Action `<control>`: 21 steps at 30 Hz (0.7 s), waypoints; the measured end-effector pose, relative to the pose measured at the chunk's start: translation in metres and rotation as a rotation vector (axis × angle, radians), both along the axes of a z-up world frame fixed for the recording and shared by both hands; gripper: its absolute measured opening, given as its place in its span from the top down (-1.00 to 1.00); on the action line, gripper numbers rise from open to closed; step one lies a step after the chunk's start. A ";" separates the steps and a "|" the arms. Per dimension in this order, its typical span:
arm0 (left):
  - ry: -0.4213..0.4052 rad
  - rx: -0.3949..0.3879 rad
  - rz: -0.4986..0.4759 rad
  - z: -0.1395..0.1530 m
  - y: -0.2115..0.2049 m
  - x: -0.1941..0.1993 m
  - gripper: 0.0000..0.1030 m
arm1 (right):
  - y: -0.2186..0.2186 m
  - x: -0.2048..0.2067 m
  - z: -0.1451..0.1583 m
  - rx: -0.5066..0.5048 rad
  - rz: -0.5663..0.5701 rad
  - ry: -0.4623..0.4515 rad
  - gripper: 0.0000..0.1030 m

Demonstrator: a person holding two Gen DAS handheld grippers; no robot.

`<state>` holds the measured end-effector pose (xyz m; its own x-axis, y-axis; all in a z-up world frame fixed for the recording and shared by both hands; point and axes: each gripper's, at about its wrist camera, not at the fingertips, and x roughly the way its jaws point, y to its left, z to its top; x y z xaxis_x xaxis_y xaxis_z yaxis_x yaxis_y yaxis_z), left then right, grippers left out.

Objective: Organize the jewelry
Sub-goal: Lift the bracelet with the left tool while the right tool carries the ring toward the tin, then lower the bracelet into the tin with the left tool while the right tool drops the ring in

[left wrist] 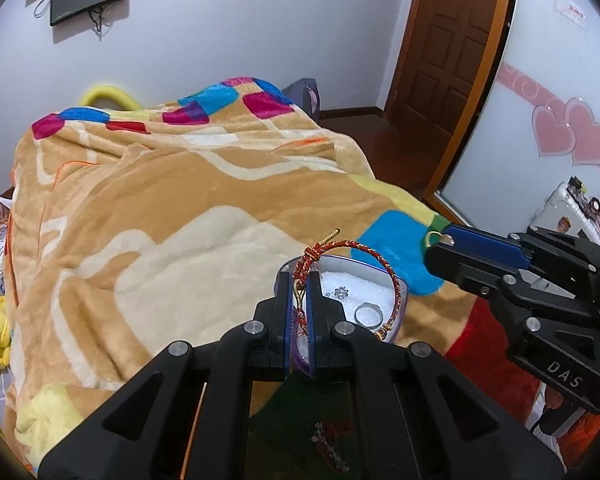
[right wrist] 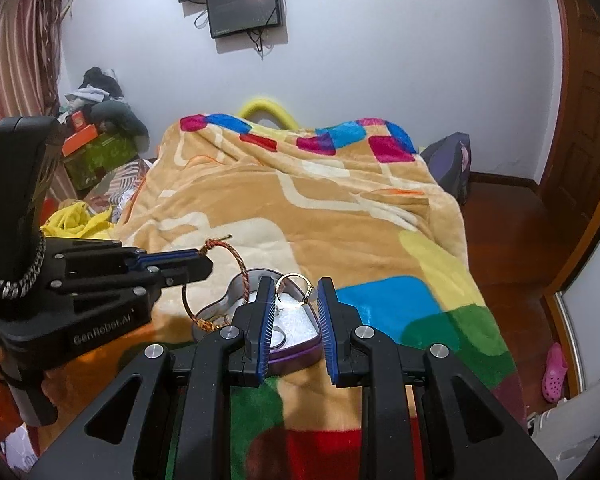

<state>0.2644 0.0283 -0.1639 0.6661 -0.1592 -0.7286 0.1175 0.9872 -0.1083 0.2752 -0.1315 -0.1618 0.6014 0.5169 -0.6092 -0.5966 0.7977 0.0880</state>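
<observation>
The left gripper point(left wrist: 299, 280) is squeezed tight on a thin red and gold braided bracelet point(left wrist: 354, 246), which hangs in a loop just over a small purple heart-shaped box point(right wrist: 300, 354) on the fuzzy blanket point(left wrist: 160, 208). The right gripper point(right wrist: 293, 292) pinches a shiny gold ring point(right wrist: 296, 286) above the same box. The ring is smooth and tiny, so it could slip out and get lost in the soft blanket. The floppy bracelet could catch on the box edge and tip it. A silver ring point(left wrist: 366, 314) lies inside on white padding.

Gold ring point(right wrist: 295, 289) between right gripper point(right wrist: 296, 300) fingers
</observation>
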 end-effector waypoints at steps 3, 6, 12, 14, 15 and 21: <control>0.017 0.002 -0.011 -0.006 -0.002 0.006 0.91 | 0.004 0.005 -0.005 -0.008 0.015 0.022 0.62; 0.027 0.010 -0.019 -0.011 -0.003 0.009 0.91 | 0.009 0.007 -0.010 -0.015 0.031 0.038 0.62; 0.030 0.005 -0.035 -0.015 -0.004 0.010 0.91 | 0.016 0.011 -0.019 -0.034 0.058 0.074 0.62; 0.027 0.009 -0.034 -0.015 -0.004 0.009 0.91 | 0.018 0.014 -0.022 -0.041 0.064 0.086 0.61; 0.027 0.010 -0.034 -0.015 -0.004 0.009 0.91 | 0.018 0.014 -0.023 -0.044 0.062 0.092 0.61; 0.034 0.003 -0.033 -0.015 -0.002 0.008 0.81 | 0.020 0.020 -0.028 -0.049 0.060 0.133 0.62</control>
